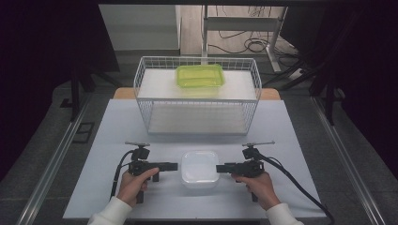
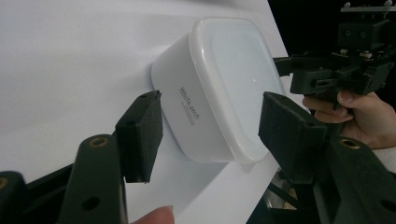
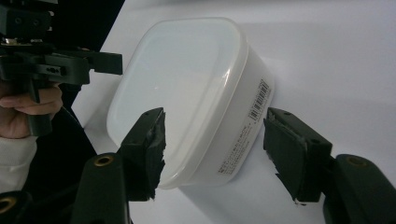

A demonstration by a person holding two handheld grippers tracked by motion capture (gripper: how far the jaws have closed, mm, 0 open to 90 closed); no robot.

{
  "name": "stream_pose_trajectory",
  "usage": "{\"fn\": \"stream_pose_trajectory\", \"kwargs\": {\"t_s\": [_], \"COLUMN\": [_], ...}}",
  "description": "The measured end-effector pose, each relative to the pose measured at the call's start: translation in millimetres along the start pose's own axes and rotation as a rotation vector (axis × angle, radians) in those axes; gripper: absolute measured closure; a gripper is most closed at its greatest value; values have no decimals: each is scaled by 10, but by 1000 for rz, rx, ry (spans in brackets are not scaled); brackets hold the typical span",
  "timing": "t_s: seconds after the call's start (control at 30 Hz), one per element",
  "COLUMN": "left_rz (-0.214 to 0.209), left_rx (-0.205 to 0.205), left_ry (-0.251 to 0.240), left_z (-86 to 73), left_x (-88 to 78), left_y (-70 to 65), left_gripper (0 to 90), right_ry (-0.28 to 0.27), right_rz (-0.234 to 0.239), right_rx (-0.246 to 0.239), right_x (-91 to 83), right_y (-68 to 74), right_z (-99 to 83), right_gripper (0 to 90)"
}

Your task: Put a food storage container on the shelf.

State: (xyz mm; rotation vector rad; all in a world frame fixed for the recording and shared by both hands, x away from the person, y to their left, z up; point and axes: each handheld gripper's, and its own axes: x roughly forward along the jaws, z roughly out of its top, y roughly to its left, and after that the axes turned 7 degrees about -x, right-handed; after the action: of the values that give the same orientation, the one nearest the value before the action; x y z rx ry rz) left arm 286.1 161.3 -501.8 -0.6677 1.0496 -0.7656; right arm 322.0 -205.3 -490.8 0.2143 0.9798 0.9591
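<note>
Both grippers, left gripper (image 1: 172, 166) and right gripper (image 1: 221, 168), spread, flank the white lidded plastic container (image 1: 200, 167) on the white surface (image 1: 117, 136), set to clamp opposite sides.

White table (image 1: 117, 140): wire basket (image 1: 197, 101) + lidded white tub (image 1: 200, 168).

We've got one high view looking forward and down over the table (image 1: 117, 140). The two gripper views sit close in, facing each other from opposite sides; all three share the white container (image 1: 200, 168).
</note>
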Motion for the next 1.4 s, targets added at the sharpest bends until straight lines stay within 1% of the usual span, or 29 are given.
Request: {"fn": "stream_pose_trajectory", "kwargs": {"t_s": [0.2,0.37,0.53,0.63,0.67,0.7,0.73,0.77,0.83,0.87,0.9,0.93,0.97,1.0,1.07,1.1,1.13,1.17,1.27,1.4], "left_rz": [-4,-25,-40,-48,-50,-55,-82,-82,-103,-110,-119,-124,-129,-126,-130,-130,-134,-133,-138,-134], "left_rx": [-8,-37,-58,-74,-80,-84,-110,-110,-125,-128,-129,-130,-131,-130,-135,-138,-139,-142,-147,-139], "left_ry": [20,31,44,46,46,48,46,46,46,50,49,53,53,55,50,51,35,36,39,45], "left_z": [-7,2,13,21,24,27,25,25,20,21,19,19,15,14,14,18,13,13,6,-3], "left_x": [77,155,231,254,260,261,267,267,274,272,274,277,284,282,270,259,256,250,239,217], "left_y": [-2,14,46,68,75,83,108,108,131,136,137,133,131,127,125,124,123,122,117,95], "left_gripper": [422,443,467,491,515,515,551,565,576,610,610,652,652,658,673,693,712,728,738,749], "right_ry": [8,6,5,3,-1,-1,-2,-1,-2,-1,-1,2,2,1,-2,-9,-6,-6,-4,-5], "right_rz": [26,47,58,61,68,68,73,78,81,78,78,77,77,78,83,88,92,96,99,101], "right_rx": [27,45,59,71,74,74,80,81,83,86,86,90,90,94,106,111,116,121,126,121], "right_x": [43,64,84,93,98,98,101,101,101,100,100,97,97,99,90,80,77,74,67,53], "right_y": [-10,-20,-35,-43,-45,-45,-47,-48,-48,-48,-48,-52,-52,-52,-54,-61,-66,-71,-70,-59], "right_z": [-4,0,5,10,12,12,13,14,15,16,16,14,14,12,11,10,9,6,6,5], "right_gripper": [425,465,493,512,524,524,540,549,560,582,582,623,623,630,662,673,676,680,690,703]}}
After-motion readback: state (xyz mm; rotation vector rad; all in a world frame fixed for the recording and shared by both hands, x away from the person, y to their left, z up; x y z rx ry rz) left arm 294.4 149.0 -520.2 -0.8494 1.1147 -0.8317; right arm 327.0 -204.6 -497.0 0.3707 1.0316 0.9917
